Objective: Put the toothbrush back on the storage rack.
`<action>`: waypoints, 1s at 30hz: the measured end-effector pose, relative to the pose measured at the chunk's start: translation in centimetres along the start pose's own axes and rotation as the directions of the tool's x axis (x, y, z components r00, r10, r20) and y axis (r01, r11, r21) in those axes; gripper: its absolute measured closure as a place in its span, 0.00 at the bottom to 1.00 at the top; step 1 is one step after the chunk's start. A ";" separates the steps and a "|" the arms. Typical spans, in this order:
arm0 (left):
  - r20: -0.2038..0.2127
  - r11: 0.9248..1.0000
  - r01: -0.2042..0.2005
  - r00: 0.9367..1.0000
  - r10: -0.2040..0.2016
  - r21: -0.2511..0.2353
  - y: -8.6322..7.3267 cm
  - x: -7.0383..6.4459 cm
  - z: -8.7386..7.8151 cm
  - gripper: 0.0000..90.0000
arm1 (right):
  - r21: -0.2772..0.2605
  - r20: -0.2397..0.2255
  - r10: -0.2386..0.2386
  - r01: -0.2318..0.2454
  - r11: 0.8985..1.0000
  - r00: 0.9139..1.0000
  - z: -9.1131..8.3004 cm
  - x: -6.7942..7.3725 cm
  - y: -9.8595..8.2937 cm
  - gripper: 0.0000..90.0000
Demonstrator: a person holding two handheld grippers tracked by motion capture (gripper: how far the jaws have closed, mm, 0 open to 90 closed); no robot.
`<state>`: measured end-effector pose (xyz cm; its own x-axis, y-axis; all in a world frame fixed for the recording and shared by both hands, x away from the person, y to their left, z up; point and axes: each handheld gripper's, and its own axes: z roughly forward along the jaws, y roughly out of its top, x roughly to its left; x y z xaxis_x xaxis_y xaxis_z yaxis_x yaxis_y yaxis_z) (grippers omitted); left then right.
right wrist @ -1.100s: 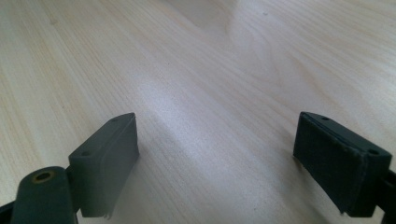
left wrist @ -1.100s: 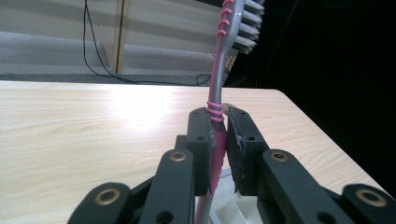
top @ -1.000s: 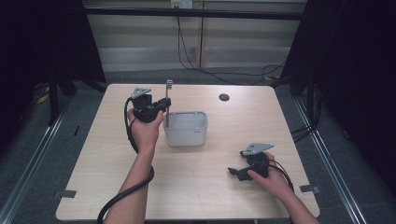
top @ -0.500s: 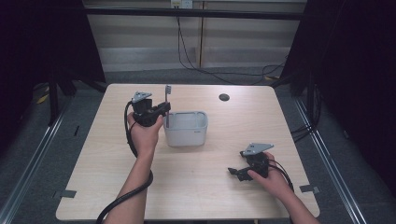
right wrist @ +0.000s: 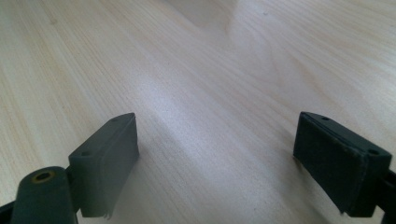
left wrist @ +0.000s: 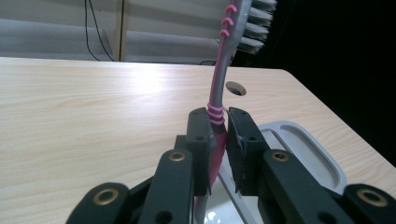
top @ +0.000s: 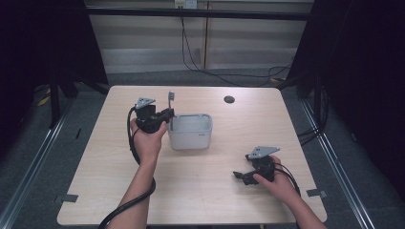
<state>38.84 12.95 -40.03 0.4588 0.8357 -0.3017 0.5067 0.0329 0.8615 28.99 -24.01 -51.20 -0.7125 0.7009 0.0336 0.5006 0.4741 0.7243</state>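
Left gripper (top: pixel 162 116) clamped on a pink toothbrush (left wrist: pixel 218 100), jaws pinching the handle just under its ribbed pink grip rings. Toothbrush stands roughly upright, slim curved plastic handle, grey-and-white bristle head at top, lower end hidden behind the jaws. In the high view the toothbrush (top: pixel 170 102) sits at the left edge of a grey plastic tub (top: pixel 190 131), rectangular with rounded corners and a thick rolled rim; whether the handle touches the rim cannot be told. Left gripper view shows the tub (left wrist: pixel 310 154) rim glossy and smooth, just beyond the jaws.

Right gripper (right wrist: pixel 219 161) released, jaws wide apart, flat matte black pads over bare wood. In the high view the right gripper (top: pixel 241 175) rests low at the near right of the table, well apart from the tub.

Table (top: pixel 95 157) is light wood-grain laminate, rectangular, rounded corners, with a round dark cable hole (top: pixel 229 99) near the far edge. Grey floor around, dark curtains either side, pale panelled wall behind with black cables hanging down.
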 end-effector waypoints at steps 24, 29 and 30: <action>-0.003 0.999 -0.024 1.000 0.024 0.038 -1.4 -0.2 0.0 0.88 | 0.000 0.000 0.000 0.000 1.000 1.000 0.0 0.0 0.0 0.15; 0.000 0.999 -0.020 1.000 0.020 0.042 -1.6 -0.2 0.0 0.88 | 0.000 0.000 -0.001 0.001 1.000 1.000 0.0 0.0 0.0 0.15; 0.001 0.999 -0.022 1.000 0.022 0.041 -1.7 -0.2 0.0 0.88 | 0.000 0.000 0.000 0.000 1.000 1.000 0.0 0.0 0.0 0.15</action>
<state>37.94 12.72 -41.41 0.4704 0.8357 -0.2832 0.5264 -0.0081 0.8502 29.00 -24.01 -51.21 -0.7125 0.7008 0.0333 0.5005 0.4744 0.7242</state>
